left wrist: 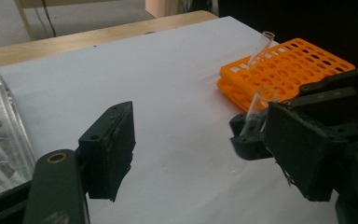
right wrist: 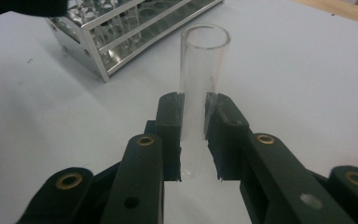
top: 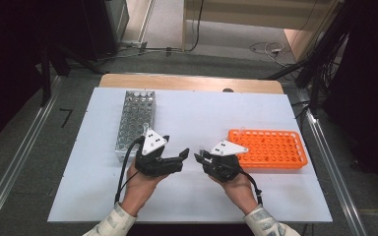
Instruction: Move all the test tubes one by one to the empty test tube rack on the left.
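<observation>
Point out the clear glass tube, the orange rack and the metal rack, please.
clear glass tube (right wrist: 204,70): right gripper view, its upper wall.
orange rack (top: 270,147): high view, its perforated top.
metal rack (top: 135,115): high view, its top grid.

Black grippers (top: 191,156), brass screws, pale patterned sleeves (top: 112,223)

The high view looks forward and down over the whole surface (top: 187,113). Each claw's camera sits low and close; both apparently share the metal rack (top: 135,120), blurred at one edge.
</observation>
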The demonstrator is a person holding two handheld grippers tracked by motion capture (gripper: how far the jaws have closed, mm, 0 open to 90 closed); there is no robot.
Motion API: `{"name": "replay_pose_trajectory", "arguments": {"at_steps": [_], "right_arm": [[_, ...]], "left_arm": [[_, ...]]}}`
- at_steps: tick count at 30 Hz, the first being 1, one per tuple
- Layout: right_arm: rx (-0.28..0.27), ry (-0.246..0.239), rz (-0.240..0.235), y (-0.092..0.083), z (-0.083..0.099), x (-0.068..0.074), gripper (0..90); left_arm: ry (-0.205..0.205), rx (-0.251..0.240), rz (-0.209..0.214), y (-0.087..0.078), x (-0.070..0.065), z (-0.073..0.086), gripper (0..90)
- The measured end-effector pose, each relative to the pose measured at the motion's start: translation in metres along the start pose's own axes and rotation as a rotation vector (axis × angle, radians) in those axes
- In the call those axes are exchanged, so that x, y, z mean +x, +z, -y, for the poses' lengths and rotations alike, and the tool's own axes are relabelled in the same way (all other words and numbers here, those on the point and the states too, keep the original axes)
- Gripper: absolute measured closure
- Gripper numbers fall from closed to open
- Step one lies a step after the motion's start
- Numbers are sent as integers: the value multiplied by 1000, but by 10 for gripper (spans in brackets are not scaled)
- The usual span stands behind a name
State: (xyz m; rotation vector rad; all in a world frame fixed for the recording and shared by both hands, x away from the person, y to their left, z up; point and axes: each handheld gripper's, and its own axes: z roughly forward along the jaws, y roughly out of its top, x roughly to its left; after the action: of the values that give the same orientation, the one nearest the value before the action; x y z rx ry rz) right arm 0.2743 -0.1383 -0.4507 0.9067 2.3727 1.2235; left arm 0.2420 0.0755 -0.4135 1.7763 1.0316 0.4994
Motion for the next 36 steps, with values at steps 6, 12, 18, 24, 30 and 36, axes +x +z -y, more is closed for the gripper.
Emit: {"name": "replay_pose_trajectory", "arguments": {"at_steps": [6, 12, 18, 24, 30, 36], "right_arm": [[6, -20, -26, 8, -3, 13, 727], [0, -38, -45, 10, -5, 21, 728], [-6, -40, -51, 10, -5, 23, 728], [-4, -37, -54, 9, -5, 23, 726], [-6, -32, -71, 7, -6, 22, 566], [5, -20, -89, 3, -5, 13, 392]], "left_arm": [[54, 11, 64, 6, -11, 2, 442], [76, 30, 90, 11, -14, 5, 599], [86, 45, 99, 13, -13, 6, 706], [98, 49, 99, 14, -13, 6, 746], [98, 45, 76, 13, -9, 1, 750], [73, 35, 33, 15, 2, -11, 751]]}}
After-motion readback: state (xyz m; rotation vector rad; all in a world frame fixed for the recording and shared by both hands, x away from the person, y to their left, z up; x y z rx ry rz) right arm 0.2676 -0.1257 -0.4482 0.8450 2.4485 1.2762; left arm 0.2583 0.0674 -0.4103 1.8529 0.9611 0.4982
